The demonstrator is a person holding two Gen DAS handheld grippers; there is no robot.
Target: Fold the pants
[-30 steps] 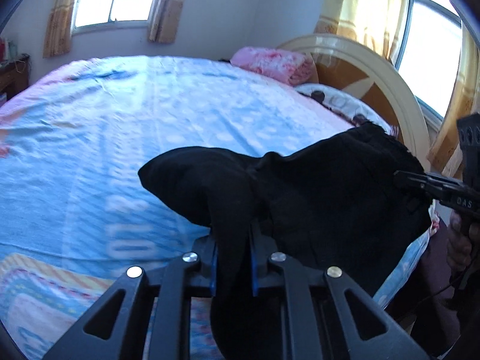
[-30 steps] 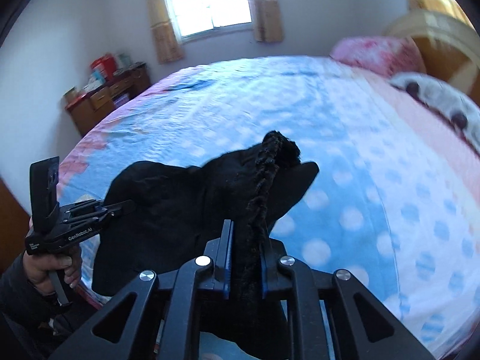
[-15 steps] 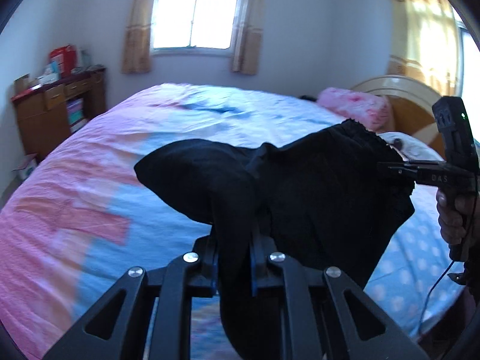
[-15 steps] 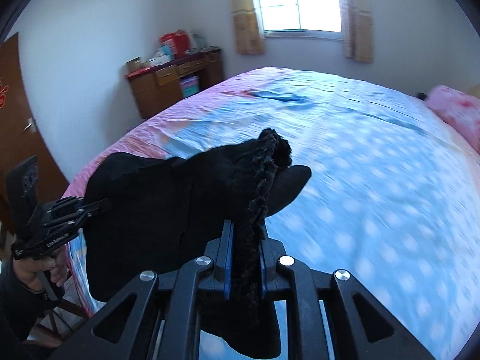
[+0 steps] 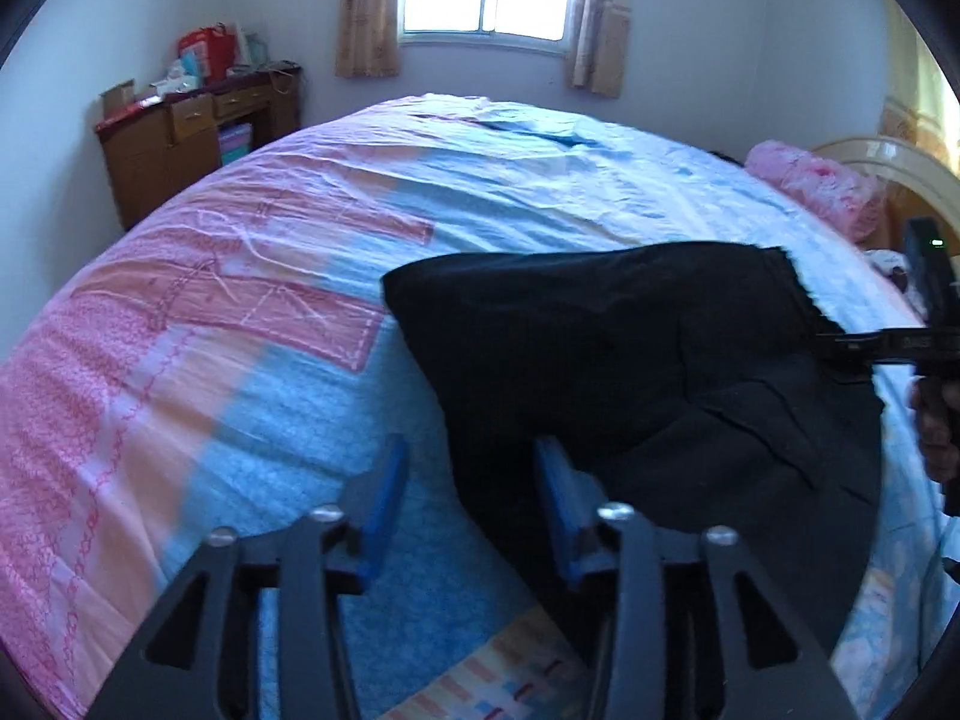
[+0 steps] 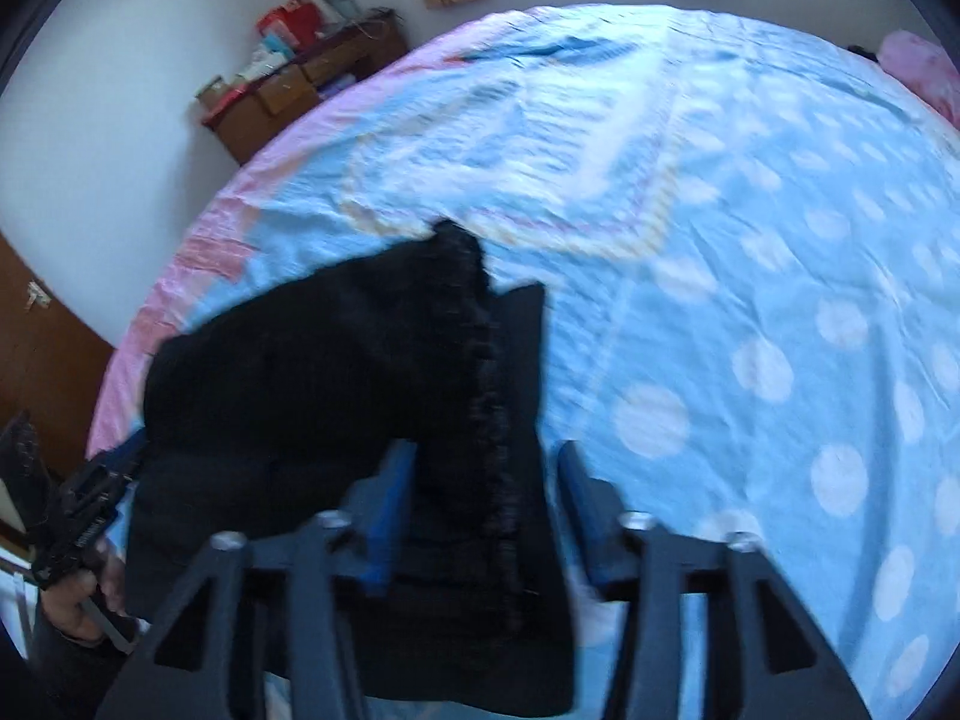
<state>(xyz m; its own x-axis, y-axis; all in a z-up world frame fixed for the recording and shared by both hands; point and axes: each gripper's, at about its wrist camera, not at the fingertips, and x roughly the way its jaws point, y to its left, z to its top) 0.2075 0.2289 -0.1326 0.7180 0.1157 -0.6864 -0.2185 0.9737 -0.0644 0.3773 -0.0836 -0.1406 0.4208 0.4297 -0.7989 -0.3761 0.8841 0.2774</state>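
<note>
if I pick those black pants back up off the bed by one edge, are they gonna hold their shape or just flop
Probably flop: the black pants lie in soft folds on the bed, sagging between the opening left gripper and right gripper. The dark fabric looks fairly thick, so perhaps somewhat heavy. The ruffled waistband might give some grip.

Matt black cloth pants (image 5: pixel 630 360) with a frilled rough edge lie on a wrinkled cotton-like bedspread (image 5: pixel 240 330), near a wooden cabinet (image 5: pixel 180 144).
</note>
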